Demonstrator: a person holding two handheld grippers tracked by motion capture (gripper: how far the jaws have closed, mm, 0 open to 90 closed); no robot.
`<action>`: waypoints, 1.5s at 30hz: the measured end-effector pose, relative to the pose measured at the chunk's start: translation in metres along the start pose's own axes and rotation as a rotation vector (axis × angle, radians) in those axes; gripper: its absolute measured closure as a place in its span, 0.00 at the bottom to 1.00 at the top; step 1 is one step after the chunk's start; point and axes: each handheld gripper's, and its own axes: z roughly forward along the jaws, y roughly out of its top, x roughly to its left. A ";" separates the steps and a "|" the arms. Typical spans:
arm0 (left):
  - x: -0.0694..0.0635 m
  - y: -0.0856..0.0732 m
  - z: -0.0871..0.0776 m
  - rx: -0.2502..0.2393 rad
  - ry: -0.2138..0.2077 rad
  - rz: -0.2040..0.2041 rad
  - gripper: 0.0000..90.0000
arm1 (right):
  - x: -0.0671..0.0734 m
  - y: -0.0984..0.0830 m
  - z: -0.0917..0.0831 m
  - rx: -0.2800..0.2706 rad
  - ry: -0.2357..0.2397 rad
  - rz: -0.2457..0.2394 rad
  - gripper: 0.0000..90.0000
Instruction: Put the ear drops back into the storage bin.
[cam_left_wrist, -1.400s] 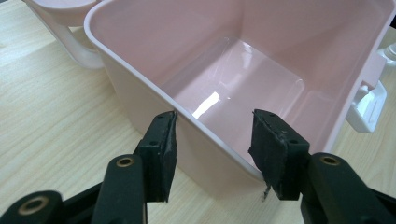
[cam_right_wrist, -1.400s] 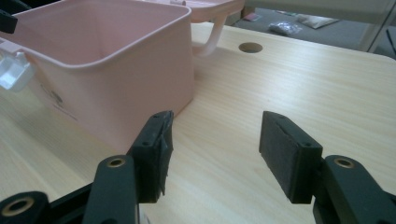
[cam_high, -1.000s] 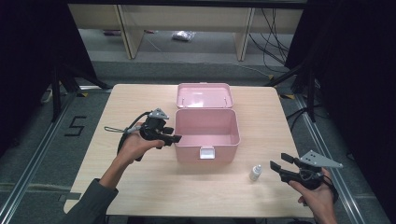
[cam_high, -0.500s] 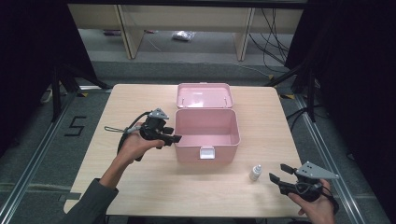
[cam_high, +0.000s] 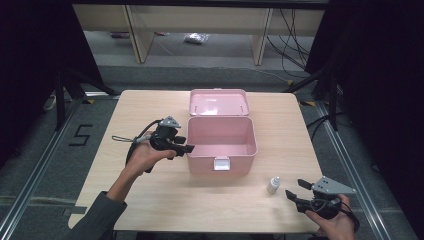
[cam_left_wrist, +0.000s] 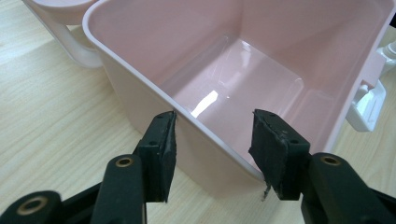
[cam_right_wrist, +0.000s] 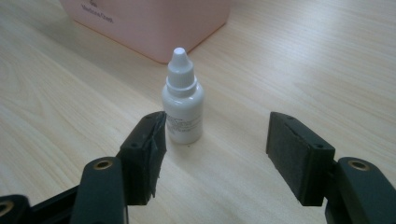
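Dropper bottle (cam_right_wrist: 183, 99): upright on tabletop (cam_high: 150, 200), ungrasped before released right hand-held gripper (cam_right_wrist: 212, 154); pink box (cam_high: 220, 137) open, empty, left hand-held gripper (cam_left_wrist: 214, 149) straddling its wall unclenched.

Pale wooden table (cam_high: 150, 210), a floor marking "5" (cam_high: 81, 135) left, wooden shelving (cam_high: 200, 20) and cables (cam_high: 295, 40) behind.

On the worktop (cam_high: 150, 210) the open box (cam_high: 220, 142) stands near the middle, its lid (cam_high: 218, 102) lying back behind it. The dropper bottle (cam_high: 273, 185) stands upright before the box's front right corner, apart from it. The left tongs (cam_high: 186, 145) straddle the box's left wall; the right tongs (cam_high: 296, 189) sit just right of the bottle.
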 end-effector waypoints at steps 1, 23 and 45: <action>0.000 0.000 0.000 0.000 -0.001 0.000 0.55 | 0.000 0.000 0.001 0.006 0.004 0.002 0.43; -0.001 0.000 0.001 -0.001 0.011 0.007 0.55 | 0.013 0.006 0.027 0.085 0.031 -0.089 0.41; -0.001 0.000 0.000 0.002 0.012 0.013 0.55 | 0.010 0.035 0.042 0.242 0.063 -0.197 0.40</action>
